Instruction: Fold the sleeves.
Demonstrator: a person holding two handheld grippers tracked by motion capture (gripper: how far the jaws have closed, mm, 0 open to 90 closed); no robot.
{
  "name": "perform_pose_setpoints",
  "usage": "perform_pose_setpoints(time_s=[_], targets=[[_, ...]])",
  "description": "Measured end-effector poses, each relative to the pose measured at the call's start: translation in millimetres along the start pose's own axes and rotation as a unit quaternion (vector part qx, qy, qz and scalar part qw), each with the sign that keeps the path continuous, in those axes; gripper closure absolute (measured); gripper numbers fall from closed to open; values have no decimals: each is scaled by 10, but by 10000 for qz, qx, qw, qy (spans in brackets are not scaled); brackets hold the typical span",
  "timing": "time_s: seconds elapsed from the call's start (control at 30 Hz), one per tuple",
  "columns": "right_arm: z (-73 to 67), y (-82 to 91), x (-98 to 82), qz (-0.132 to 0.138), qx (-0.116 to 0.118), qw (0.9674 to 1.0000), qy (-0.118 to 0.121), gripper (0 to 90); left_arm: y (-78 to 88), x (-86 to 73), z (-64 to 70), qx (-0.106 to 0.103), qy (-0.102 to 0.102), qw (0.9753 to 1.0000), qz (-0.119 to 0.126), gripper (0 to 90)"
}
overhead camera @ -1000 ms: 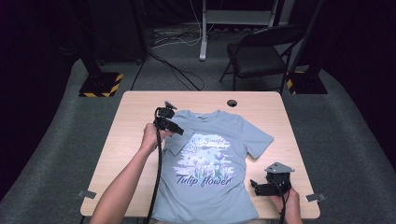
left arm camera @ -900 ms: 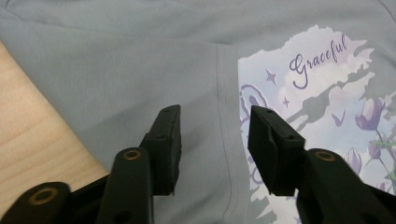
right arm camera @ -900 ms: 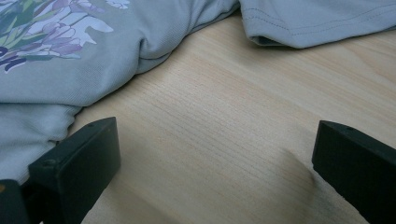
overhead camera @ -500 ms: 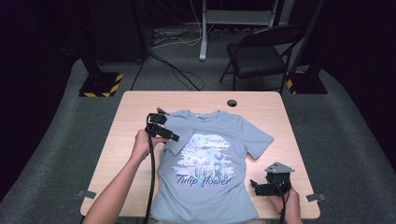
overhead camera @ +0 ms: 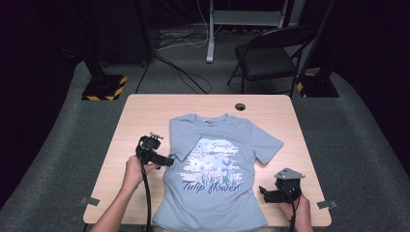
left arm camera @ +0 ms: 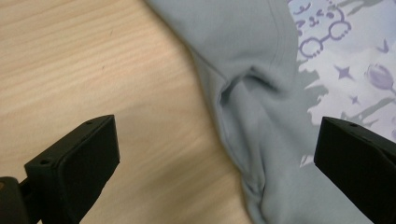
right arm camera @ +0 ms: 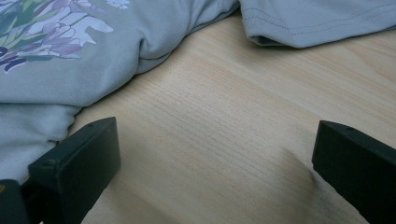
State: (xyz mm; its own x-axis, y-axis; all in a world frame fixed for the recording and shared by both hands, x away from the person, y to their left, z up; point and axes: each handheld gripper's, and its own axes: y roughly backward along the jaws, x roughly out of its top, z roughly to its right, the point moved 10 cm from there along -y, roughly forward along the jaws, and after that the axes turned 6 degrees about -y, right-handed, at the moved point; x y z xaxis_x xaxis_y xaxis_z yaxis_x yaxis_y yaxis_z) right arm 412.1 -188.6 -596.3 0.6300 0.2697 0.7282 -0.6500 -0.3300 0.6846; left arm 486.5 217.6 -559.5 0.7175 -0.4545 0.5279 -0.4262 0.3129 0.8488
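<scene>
The left gripper (overhead camera: 167,161), jaws just opened wide and empty, sits at the T-shirt's (overhead camera: 217,169) folded sleeve (left table (overhead camera: 145,116) side); the right gripper (overhead camera: 265,192) gapes empty near the front-right corner.

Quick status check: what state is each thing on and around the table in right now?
T-shirt: flat, print up, left sleeve folded in over the chest.
Left gripper: jaws just opened, nothing clamped, over the shirt's side edge.
Right gripper: open, empty, over bare table.
Chair: upright, unoccupied, behind the table.
</scene>
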Motion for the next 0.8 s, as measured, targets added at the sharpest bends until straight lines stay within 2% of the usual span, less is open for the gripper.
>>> perform_pose_setpoints(time_s=[0.23, 0.37, 0.5, 0.53, 0.67, 0.8], targets=[[0, 0, 0, 1, -1, 10000, 2, 1, 24, -368, -8, 319, -24, 9994, 116, 0], [0, 0, 0, 0, -1, 10000, 1, 1, 49, -541, -41, 449, 141, 9985, 278, 0], [0, 0, -1, -6, 5, 10000, -11, 1, 81, -665, -56, 521, 217, 9973, 473, 0], [0, 0, -1, -7, 5, 10000, -12, 1, 89, -680, -52, 495, 237, 9967, 601, 0], [1, -2, -2, -14, 12, 10000, -20, 1, 115, -770, -51, 619, 286, 9944, 804, 0], [1, -1, -1, -13, 11, 10000, -20, 0, 126, -852, -7, 684, 238, 9941, 811, 0]])
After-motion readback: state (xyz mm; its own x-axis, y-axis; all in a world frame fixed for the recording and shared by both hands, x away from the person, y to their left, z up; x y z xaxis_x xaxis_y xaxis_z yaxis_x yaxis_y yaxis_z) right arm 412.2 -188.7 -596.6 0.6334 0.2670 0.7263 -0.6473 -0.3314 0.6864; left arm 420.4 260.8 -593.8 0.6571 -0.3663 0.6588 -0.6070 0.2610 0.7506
